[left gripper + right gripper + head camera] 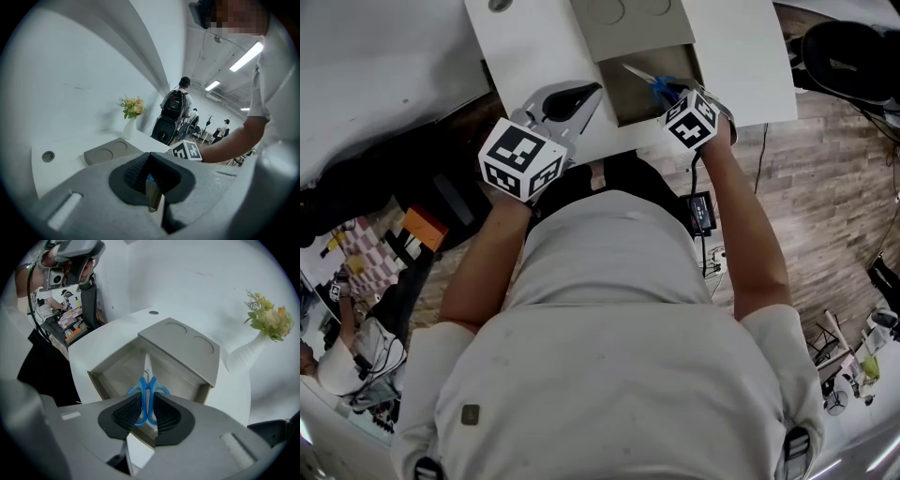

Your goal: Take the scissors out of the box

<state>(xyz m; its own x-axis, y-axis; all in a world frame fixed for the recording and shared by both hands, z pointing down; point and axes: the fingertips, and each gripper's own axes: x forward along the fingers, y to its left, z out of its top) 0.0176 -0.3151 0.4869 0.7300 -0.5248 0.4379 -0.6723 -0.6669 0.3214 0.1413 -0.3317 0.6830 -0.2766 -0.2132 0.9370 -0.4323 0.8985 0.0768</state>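
Blue-handled scissors (146, 385) hang over the open tray of the grey-beige box (112, 364), blades pointing away into it. My right gripper (147, 416) points steeply down and is shut on the handle loops. From the head view the scissors (652, 82) show at the tray's front right, under the right gripper (677, 96). My left gripper (586, 94) reaches the box's (647, 28) left front side. In the left gripper view its jaws (152, 180) stand close together around a thin beige edge of the box (107, 153).
The box stands on a white table (534, 47) near its front edge. A white vase of flowers (262, 329) stands right of the box. A round hole (153, 312) lies in the tabletop behind it. People and chairs (176, 117) are in the background.
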